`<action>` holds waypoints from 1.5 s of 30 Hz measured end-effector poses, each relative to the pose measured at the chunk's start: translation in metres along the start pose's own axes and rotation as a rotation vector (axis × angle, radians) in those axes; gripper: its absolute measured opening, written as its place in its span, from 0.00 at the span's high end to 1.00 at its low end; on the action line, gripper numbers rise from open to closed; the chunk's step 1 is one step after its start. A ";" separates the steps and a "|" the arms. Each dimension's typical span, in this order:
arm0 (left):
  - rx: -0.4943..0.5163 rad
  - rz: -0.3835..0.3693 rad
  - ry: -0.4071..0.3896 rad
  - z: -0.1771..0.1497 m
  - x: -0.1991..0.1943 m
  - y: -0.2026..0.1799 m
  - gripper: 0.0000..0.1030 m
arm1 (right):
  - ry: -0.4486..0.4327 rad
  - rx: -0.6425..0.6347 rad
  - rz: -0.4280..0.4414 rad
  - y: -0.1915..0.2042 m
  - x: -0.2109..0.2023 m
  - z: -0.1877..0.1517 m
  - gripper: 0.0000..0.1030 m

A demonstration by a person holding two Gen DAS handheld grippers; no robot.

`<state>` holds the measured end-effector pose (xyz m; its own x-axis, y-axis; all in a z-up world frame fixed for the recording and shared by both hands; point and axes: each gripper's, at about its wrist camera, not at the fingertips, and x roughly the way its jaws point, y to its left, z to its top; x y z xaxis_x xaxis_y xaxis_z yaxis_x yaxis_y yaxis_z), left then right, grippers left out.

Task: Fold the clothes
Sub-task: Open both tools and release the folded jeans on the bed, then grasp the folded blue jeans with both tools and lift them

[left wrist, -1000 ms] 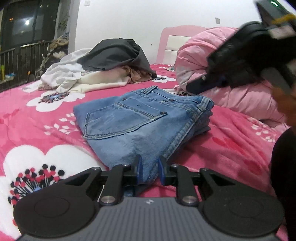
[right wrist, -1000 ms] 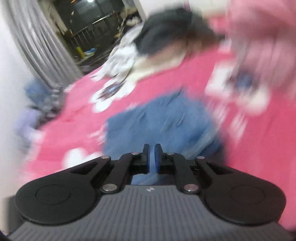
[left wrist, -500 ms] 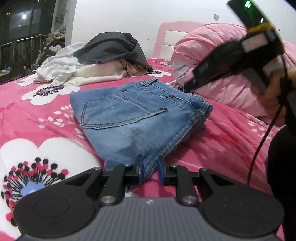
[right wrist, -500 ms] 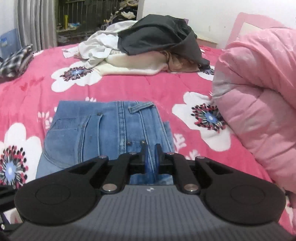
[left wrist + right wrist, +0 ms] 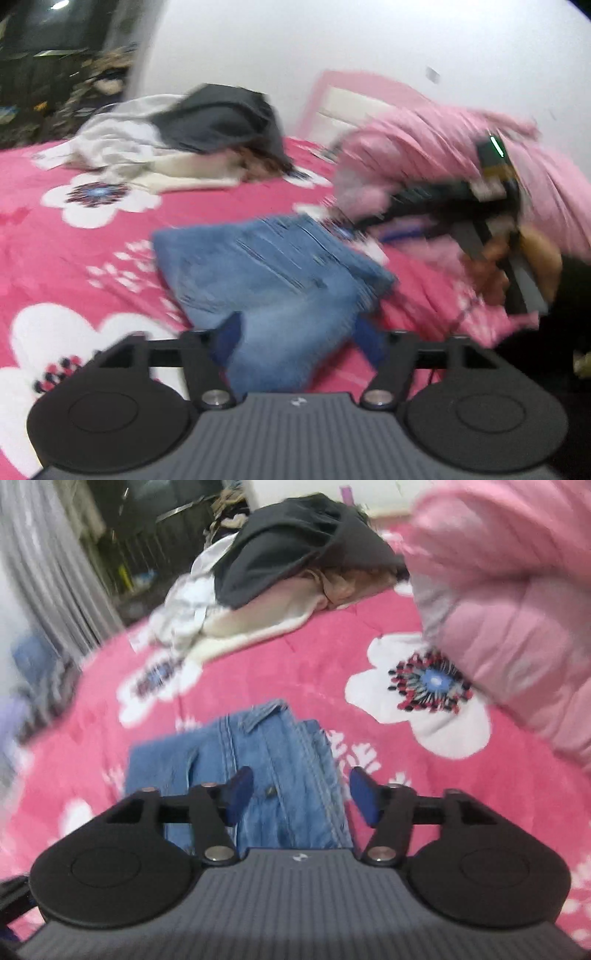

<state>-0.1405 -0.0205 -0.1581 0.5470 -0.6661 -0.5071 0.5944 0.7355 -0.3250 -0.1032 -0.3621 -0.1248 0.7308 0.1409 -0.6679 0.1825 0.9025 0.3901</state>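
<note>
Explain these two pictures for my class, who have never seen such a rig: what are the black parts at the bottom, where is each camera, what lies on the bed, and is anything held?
No robot here: a person holds a two-finger gripper in each hand, each with a camera looking along its fingers. The black parts below are the gripper itself. One picture is from the left gripper, the other from the right gripper; the left view also shows the right one in the person's hand. On the pink flowered blanket lie folded jeans, a pile of clothes and a pink quilt. Both grippers' jaws are opening, the jeans between them, the pads not pressing: nothing is held.
</note>
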 end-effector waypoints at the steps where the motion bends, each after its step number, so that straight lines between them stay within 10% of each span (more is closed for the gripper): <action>1: -0.041 0.002 0.011 0.004 0.005 0.008 0.14 | 0.030 0.055 0.051 -0.013 0.006 0.004 0.30; 10: -0.489 -0.106 0.230 -0.001 0.080 0.081 0.24 | 0.299 0.296 0.269 -0.079 0.074 -0.009 0.14; 21: -0.560 -0.180 0.203 0.000 0.101 0.106 0.41 | 0.289 0.251 0.455 -0.058 0.142 0.022 0.06; 28: -0.540 -0.184 0.185 -0.004 0.100 0.102 0.44 | 0.399 0.180 0.601 -0.063 0.112 -0.005 0.06; 35: -0.425 -0.041 0.199 0.009 0.099 0.073 0.47 | 0.362 0.166 0.473 -0.039 0.109 -0.005 0.15; 45: -0.361 0.034 0.157 0.030 0.078 0.046 0.64 | 0.290 0.028 0.314 -0.002 0.069 0.002 0.59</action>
<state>-0.0529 -0.0425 -0.1880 0.4495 -0.6341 -0.6292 0.3170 0.7718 -0.5513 -0.0513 -0.3556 -0.1706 0.5390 0.5195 -0.6630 0.0015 0.7865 0.6176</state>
